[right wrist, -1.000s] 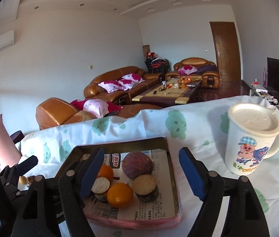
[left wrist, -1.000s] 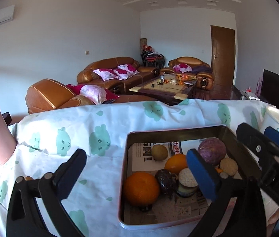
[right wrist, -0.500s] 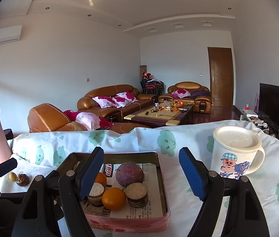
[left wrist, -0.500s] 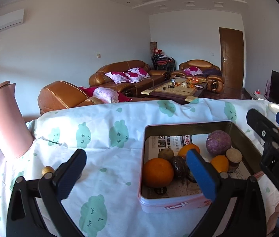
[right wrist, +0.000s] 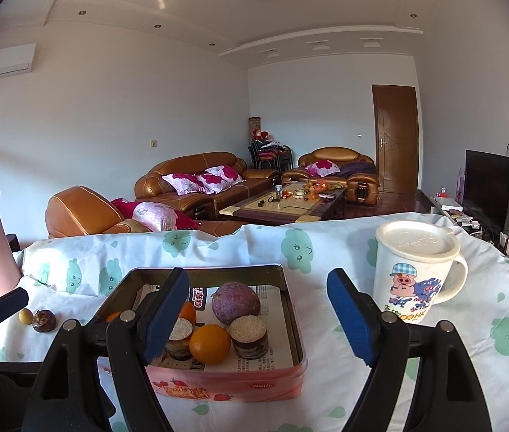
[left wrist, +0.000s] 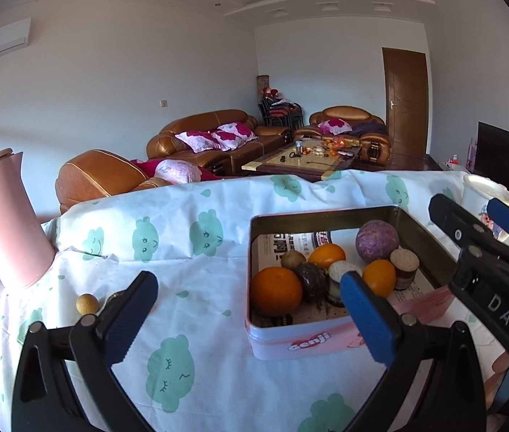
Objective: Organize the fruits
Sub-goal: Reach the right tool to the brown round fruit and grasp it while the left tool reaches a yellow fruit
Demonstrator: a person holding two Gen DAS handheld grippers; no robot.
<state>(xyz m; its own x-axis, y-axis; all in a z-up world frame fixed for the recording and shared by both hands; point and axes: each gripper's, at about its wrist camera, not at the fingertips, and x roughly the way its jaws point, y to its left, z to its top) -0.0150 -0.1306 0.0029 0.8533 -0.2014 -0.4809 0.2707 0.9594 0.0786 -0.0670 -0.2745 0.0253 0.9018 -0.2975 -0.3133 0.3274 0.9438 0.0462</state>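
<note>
A pink tin tray lined with newspaper holds a large orange, smaller oranges, a purple round fruit, a dark wrinkled fruit and cut pieces with pale tops. On the cloth left of the tray lie a small yellow fruit and a dark brown fruit. My left gripper stands open in front of the tray, holding nothing. The right gripper is open too, near the tray's right front corner, empty.
A pink jug stands at the far left of the table. At the right is a lidded white cartoon mug. The cloth-covered table ends at its far edge before brown sofas.
Both grippers have pulled back from the tray, which now looks smaller and farther away. The pink jug and the loose fruits on the cloth have come into view. The fruits in the tray have not moved.
</note>
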